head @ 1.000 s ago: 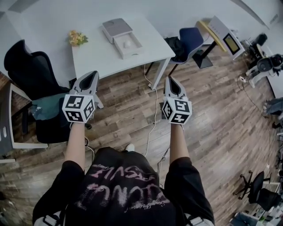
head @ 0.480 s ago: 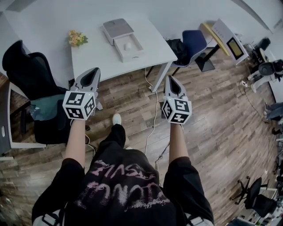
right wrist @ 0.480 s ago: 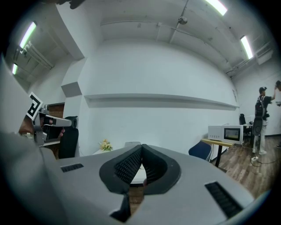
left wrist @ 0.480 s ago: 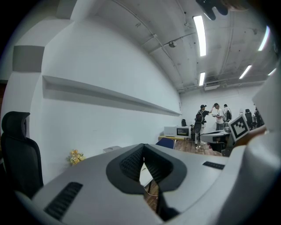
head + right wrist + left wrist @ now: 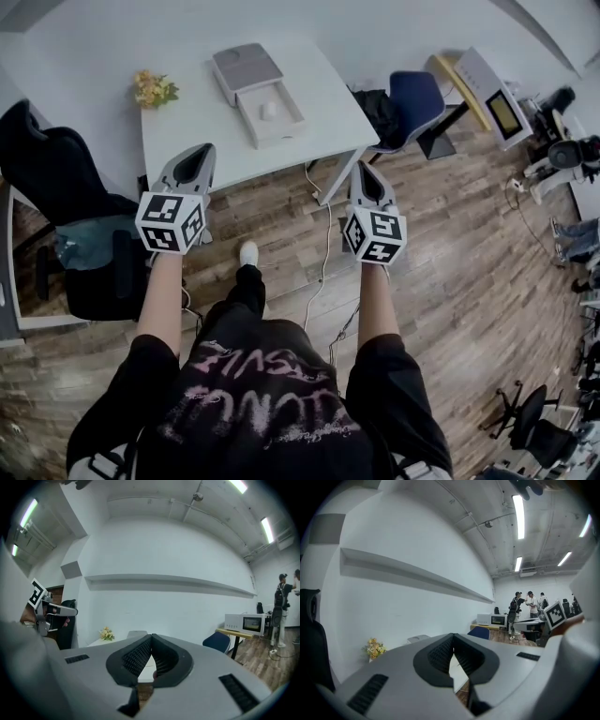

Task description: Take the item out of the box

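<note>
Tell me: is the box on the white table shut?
No, the box lies open, with a small white item showing inside it.

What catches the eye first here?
Low in the head view, the left hand-held gripper and the right hand-held gripper, each with a marker cube, point toward the white table, both shut and empty. On that table sits an open box with a small white item in its tray, and yellow flowers near the left end.
</note>
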Available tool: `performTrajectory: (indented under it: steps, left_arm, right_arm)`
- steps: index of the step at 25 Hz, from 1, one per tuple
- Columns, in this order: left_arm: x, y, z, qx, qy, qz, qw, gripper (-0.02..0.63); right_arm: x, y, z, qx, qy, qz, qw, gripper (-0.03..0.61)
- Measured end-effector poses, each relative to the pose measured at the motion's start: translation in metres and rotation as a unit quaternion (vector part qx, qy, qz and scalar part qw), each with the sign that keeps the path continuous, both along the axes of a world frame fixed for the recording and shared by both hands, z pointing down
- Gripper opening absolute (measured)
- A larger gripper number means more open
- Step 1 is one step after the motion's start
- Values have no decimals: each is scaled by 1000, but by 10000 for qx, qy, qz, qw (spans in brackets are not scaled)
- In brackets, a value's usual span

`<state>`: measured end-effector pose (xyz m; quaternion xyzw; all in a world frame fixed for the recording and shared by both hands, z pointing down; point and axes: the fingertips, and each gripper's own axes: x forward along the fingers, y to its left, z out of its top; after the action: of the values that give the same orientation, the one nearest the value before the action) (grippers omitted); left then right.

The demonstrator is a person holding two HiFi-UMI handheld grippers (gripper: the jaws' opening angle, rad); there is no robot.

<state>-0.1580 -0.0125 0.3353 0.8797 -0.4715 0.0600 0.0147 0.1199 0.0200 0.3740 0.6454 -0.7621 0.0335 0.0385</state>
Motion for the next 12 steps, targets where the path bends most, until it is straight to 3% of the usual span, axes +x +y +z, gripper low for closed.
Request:
performTrajectory:
  steps: [12]
  left_arm:
    - [11, -123, 20, -281, -8, 147, 9995, 2]
  right_arm:
    - [5, -111, 11, -117, 54, 133, 9998, -2]
